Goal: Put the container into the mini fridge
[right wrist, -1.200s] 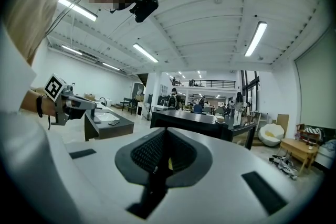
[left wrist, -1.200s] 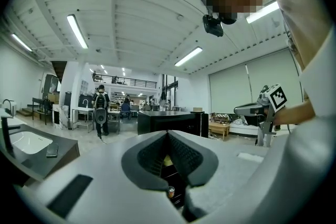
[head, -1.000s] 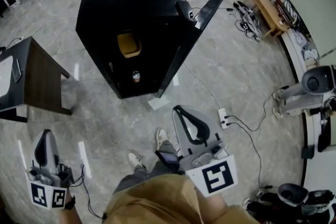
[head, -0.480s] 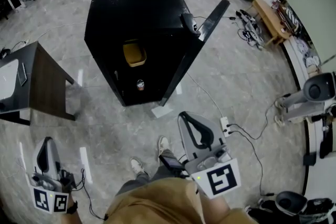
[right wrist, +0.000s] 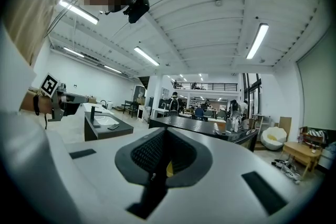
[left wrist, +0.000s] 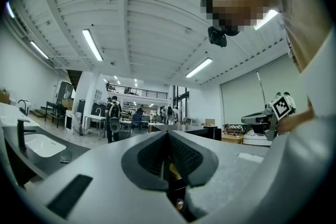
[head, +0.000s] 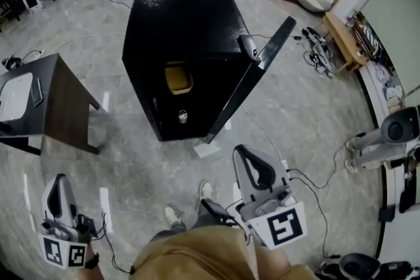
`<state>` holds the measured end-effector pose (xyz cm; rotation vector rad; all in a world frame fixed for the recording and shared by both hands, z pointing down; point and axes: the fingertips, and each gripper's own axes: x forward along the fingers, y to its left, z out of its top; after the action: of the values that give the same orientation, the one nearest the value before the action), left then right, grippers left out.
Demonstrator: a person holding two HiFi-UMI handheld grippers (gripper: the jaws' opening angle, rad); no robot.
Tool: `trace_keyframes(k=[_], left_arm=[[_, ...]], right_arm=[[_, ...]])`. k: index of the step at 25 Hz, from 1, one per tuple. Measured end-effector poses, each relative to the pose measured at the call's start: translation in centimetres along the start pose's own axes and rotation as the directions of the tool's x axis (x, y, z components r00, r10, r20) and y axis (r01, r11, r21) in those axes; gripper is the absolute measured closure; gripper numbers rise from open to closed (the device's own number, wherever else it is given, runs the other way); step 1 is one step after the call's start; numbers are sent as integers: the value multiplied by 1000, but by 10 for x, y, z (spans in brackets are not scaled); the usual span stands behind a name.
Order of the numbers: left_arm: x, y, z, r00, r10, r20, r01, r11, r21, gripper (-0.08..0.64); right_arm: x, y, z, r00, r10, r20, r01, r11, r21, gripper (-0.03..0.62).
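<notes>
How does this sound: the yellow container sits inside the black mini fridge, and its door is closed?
Not quite: the door stands open, as the head view shows. The yellow container does sit inside the black mini fridge.

**Open-plan test lab.** A high, ribbed white ceiling carries rows of strip lights (right wrist: 260, 39). A railed mezzanine (right wrist: 210, 86) closes the far end, with people (left wrist: 113, 113) at work below it. On the polished stone floor (head: 308, 108) stand a black mini fridge (head: 187, 16) with its door open, a mock sink unit (head: 65, 108) and a grey machine on a stand (head: 394, 131). A tangle of cables (head: 317, 49) lies near a low wooden bench (head: 341, 33).
</notes>
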<state>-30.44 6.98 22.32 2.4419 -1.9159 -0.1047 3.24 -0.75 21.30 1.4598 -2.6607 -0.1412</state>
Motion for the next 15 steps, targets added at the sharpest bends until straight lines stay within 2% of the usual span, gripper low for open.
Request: trace_keyframes(k=[8, 15], left_arm=[[-3, 5, 18, 998, 41, 39, -42, 999, 5, 558], [2, 6, 28, 995, 77, 57, -78, 997, 15, 558]], right_arm=[[-2, -11, 11, 1000, -4, 22, 3, 999, 42, 588], [-8, -25, 12, 1000, 6, 12, -6, 999, 32, 589]])
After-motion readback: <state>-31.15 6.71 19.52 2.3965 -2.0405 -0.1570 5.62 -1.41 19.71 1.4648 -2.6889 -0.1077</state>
